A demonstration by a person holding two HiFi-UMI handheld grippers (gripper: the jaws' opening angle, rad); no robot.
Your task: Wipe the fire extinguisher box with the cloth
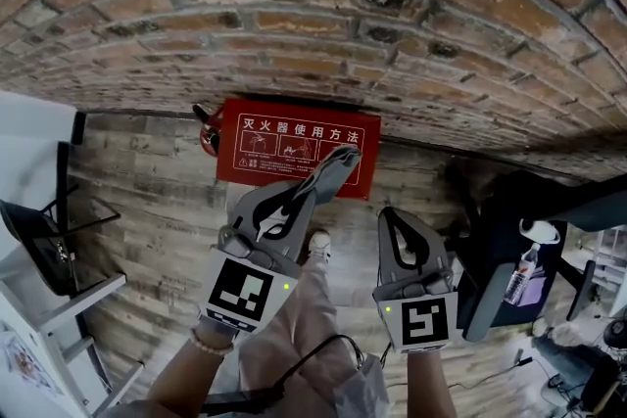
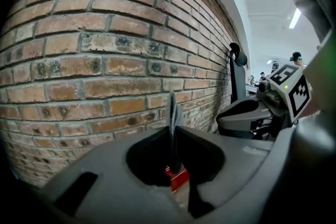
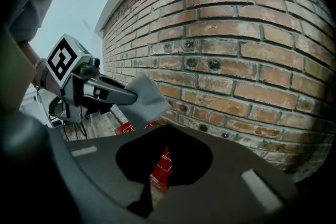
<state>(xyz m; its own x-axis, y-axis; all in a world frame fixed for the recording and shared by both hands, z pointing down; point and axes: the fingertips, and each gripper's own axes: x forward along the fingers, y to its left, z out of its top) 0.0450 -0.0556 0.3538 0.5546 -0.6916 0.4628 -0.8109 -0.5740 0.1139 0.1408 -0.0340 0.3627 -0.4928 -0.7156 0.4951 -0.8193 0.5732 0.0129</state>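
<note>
The red fire extinguisher box (image 1: 284, 155) stands on the wooden floor against the brick wall, white print on its top. My left gripper (image 1: 331, 168) is shut on a grey cloth (image 1: 345, 155), which hangs over the box's right part. In the left gripper view the cloth (image 2: 172, 113) stands edge-on between the jaws, and a bit of the red box (image 2: 178, 180) shows below. My right gripper (image 1: 392, 215) hovers right of the box, jaws together with nothing in them. The right gripper view shows the cloth (image 3: 145, 99) held by the left gripper, with the box (image 3: 160, 165) beneath.
A brick wall (image 1: 323, 15) rises behind the box. A red extinguisher top (image 1: 208, 130) sits at the box's left end. A black stand (image 1: 44, 245) and white shelf are at the left. A dark desk with a bottle (image 1: 522, 274) is at the right. The person's shoe (image 1: 316, 246) is near the box.
</note>
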